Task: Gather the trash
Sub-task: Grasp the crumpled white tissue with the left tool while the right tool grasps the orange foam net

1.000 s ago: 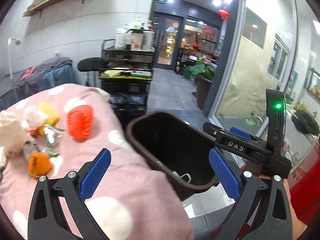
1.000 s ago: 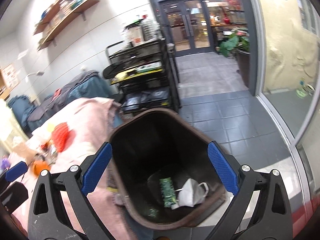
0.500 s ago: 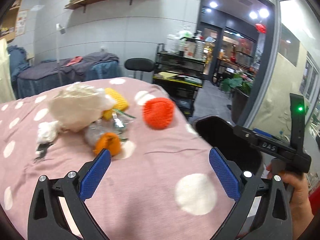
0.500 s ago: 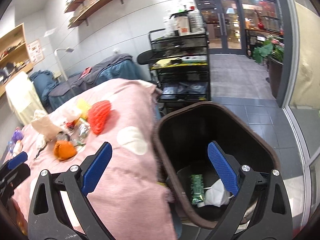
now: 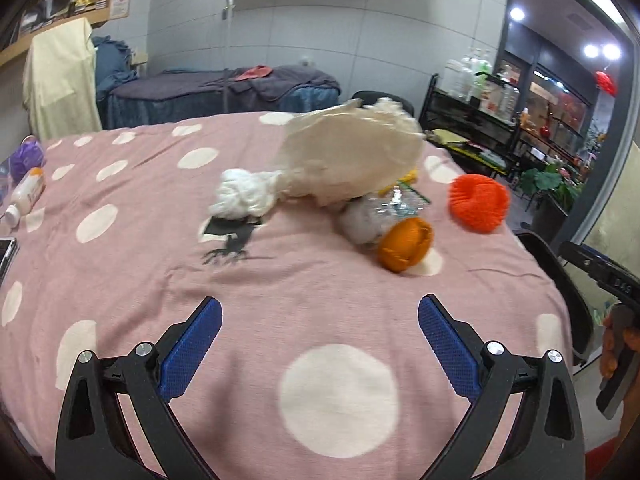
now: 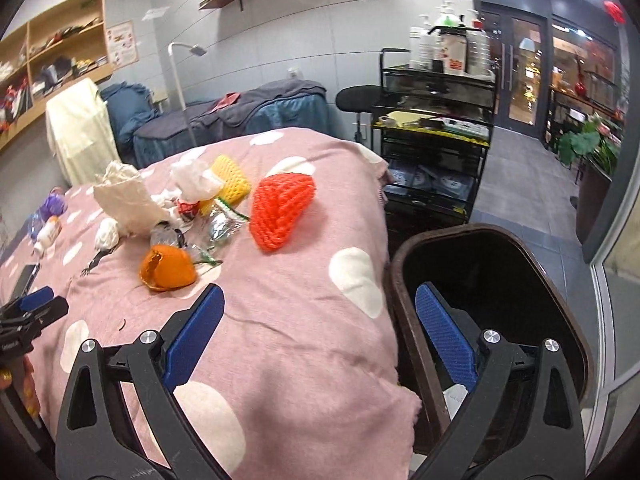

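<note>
A heap of trash lies on the pink dotted tablecloth (image 5: 320, 280): a cream paper bag (image 5: 352, 160), a white crumpled tissue (image 5: 244, 200), a black scrap (image 5: 232, 236), a clear plastic wrapper (image 5: 372, 220), an orange peel (image 5: 406, 248) and a red foam net (image 5: 478, 204). In the right wrist view the orange peel (image 6: 168, 268), red net (image 6: 282, 210) and yellow foam net (image 6: 230, 180) show. The dark brown bin (image 6: 496, 300) stands at the table's right edge. My left gripper (image 5: 320, 344) is open and empty above the cloth. My right gripper (image 6: 318, 336) is open and empty over the table edge and bin rim.
A small white bottle (image 5: 26, 196), a purple object (image 5: 26, 156) and a phone (image 5: 6, 252) lie at the table's left. A black wire cart (image 6: 432, 128) with bottles stands behind the bin. A bed with blue covers (image 6: 240, 120) is farther back.
Both grippers have swung left from the bin toward the table. The left view now faces the trash heap; the bin has slid to its right edge. Both stay open.
</note>
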A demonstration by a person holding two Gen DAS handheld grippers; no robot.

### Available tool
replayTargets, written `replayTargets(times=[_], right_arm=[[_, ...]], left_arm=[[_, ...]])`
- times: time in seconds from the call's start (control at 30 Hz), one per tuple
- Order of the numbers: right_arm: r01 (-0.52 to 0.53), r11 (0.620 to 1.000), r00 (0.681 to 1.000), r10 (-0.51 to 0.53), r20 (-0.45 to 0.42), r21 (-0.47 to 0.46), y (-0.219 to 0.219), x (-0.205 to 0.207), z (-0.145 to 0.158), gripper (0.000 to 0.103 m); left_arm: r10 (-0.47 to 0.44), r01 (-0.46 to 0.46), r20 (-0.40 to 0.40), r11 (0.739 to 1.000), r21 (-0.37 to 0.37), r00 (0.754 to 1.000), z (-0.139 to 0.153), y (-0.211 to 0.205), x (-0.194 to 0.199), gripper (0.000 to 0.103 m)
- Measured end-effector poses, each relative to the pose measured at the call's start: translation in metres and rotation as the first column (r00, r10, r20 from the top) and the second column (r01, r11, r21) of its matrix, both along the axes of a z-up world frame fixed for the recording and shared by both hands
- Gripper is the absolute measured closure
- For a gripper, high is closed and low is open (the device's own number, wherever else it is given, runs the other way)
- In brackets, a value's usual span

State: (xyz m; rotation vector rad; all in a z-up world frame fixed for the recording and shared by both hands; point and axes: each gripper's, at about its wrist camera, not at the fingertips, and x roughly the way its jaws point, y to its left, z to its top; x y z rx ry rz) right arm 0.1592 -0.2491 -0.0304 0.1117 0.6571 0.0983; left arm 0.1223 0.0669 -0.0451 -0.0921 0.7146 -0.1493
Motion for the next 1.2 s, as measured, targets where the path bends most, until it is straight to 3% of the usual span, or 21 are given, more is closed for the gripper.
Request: replayTargets(times=[0.27,0.53,0.63,0.77,0.8,0.87,0.93,1.07,1.2], right_arm=[[-0.087,0.996,0.994,0.086,-0.072,-0.017,0.024,0.053,0.0,0.008],[-0.098,0.995,0.988,0.093,-0.124,-0.036,0.037,0.109,-0.002,0.008],[-0.102,0.994,0.985,0.097,-0.146,-0.029,0.04,0.121,-0.006,0.02],[-0.105,0.994,0.978,0.101,-0.183,-0.009,0.042,0.134,-0.013,0.046],[-0.108,0.994,0.976,0.106,-0.192,0.001,0.043,0.135,-0.015,0.057],[-0.115,0.993,0.973,0.115,-0.199,0.008,0.044,0.135,-0.016,0.068],[-0.115,0.993,0.977,0.115,-0.182,0.007,0.044,0.13,-0.016,0.072],[-0.113,0.994,0.983,0.111,-0.143,-0.004,0.043,0.118,-0.011,0.075],[-0.102,0.994,0.987,0.105,-0.119,0.025,0.038,0.106,-0.005,0.075]], left_arm=[[0.023,-0.023,-0.083,1.0,0.0,0.996,-0.011,0.033,0.044,0.006],[0.047,-0.038,-0.124,0.997,0.068,0.991,-0.015,0.048,0.098,0.006],[0.049,-0.036,-0.143,0.995,0.091,0.988,-0.019,0.048,0.119,0.007],[0.034,-0.022,-0.163,0.997,0.077,0.986,-0.021,0.044,0.14,0.008],[0.036,-0.024,-0.165,0.997,0.075,0.986,-0.022,0.043,0.142,0.011],[0.031,-0.021,-0.172,0.998,0.059,0.985,-0.024,0.042,0.146,0.037],[0.027,-0.023,-0.185,0.999,0.025,0.982,-0.027,0.044,0.147,0.056],[0.045,-0.045,-0.165,0.999,0.002,0.985,-0.025,0.048,0.139,0.067],[0.056,-0.063,-0.141,0.997,-0.045,0.988,-0.017,0.053,0.121,0.068]])
